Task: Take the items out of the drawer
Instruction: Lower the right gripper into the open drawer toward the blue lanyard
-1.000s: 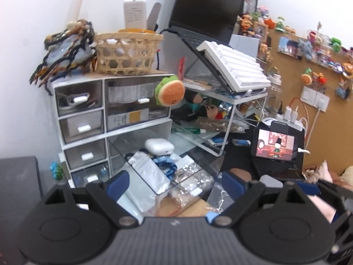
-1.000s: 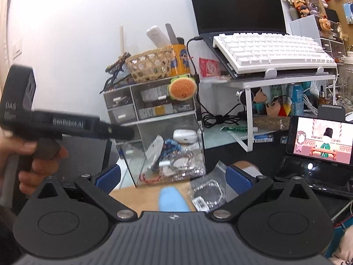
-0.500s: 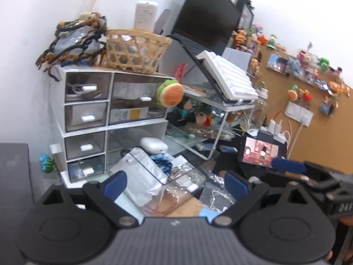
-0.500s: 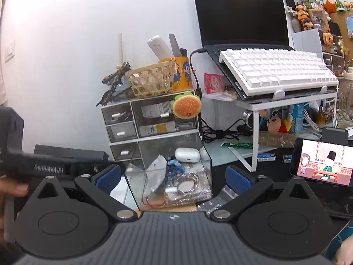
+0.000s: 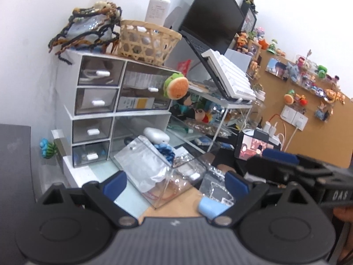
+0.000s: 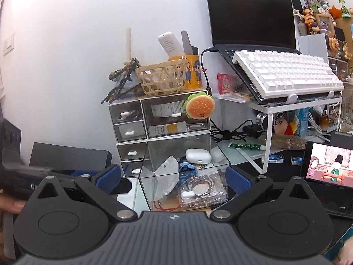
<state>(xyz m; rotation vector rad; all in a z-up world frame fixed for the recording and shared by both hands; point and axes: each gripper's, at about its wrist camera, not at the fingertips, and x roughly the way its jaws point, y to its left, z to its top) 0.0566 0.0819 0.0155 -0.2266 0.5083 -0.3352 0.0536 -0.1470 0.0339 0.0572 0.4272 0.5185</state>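
A clear drawer (image 6: 187, 184) stands pulled out of a white drawer unit (image 6: 130, 130); it also shows in the left wrist view (image 5: 167, 190). It holds a white earbud case (image 6: 197, 156), a clear plastic bag (image 5: 143, 165), blue beads (image 6: 186, 167) and bracelets (image 6: 201, 184). A small clear bag with a chain (image 5: 217, 187) and a light blue item (image 5: 210, 205) lie on the desk beside the drawer. My left gripper (image 5: 175, 182) is open and empty just before the drawer. My right gripper (image 6: 174, 176) is open and empty, framing the drawer.
A wicker basket (image 6: 164, 79) and a burger plush (image 6: 199, 107) sit on the drawer unit. A white keyboard (image 6: 284, 72) and laptop (image 6: 249, 13) rest on a white stand at right. A phone (image 6: 328, 164) plays video. A black box (image 6: 70, 158) stands at left.
Both grippers have pulled back and risen from the drawer. The right gripper has swung to face the drawer squarely; it now shows at the right of the left wrist view.
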